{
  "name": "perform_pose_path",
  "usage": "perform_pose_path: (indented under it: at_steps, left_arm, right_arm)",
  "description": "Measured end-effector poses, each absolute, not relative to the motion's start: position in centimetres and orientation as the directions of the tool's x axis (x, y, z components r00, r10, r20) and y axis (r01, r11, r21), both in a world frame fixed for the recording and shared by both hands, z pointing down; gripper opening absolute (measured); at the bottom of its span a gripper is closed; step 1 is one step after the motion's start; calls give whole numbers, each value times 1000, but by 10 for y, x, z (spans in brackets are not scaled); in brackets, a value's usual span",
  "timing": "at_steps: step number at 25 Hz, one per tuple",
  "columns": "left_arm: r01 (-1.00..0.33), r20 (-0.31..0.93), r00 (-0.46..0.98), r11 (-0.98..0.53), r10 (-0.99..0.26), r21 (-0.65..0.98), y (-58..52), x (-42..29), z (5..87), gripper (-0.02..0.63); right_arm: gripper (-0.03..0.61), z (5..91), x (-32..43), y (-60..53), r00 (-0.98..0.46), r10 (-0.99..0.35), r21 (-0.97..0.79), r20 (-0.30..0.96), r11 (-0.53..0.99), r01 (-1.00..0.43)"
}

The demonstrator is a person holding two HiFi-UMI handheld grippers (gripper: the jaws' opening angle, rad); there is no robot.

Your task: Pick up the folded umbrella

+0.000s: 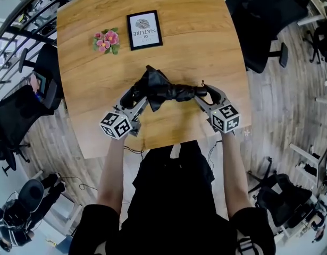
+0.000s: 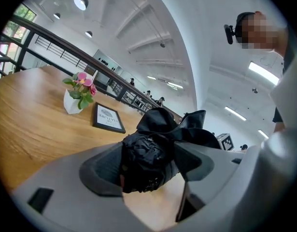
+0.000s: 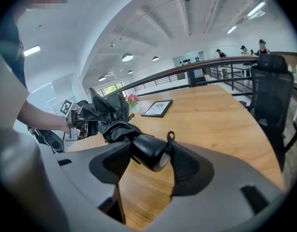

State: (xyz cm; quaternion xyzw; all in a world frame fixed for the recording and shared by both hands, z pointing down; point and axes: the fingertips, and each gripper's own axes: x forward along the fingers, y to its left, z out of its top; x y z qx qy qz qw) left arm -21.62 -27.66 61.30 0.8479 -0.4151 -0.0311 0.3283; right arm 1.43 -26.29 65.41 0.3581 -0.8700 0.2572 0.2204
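Nearest to us, the grey jaws of our left gripper (image 2: 148,163) press from both sides onto the crumpled fabric end of the black folded umbrella (image 2: 144,154), which fills the gap between the pads. Our right gripper (image 3: 149,154) clamps the opposite end, its pads squeezing the smooth black handle (image 3: 147,151) (a small strap loop sticks up beside one pad). Seen from the head view, the umbrella runs crosswise between our two grippers, held above the light wooden table (image 1: 206,47), with loose folds bunching up by the left jaws. Farther back on the table lies a black-framed print (image 1: 144,30), and just left of it a small bunch of pink flowers (image 1: 106,40). Black office chairs (image 1: 264,20) stand beside the table.
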Motion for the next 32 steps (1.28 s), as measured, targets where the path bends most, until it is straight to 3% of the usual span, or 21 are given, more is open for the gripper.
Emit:
perform_pose_path:
  at_steps: [11,32]
  left_arm:
    - [-691,105,641,-512,-760,511,-291,-224,536,336]
    - [-757,-7,538,-488,-843,434,-292,-218,443,336]
  right_arm:
    - [256,596,7,-277,-648,-578,-262,497,612,-746]
    - [259,515,13,-309,-721,-592,-210,360,702,-681]
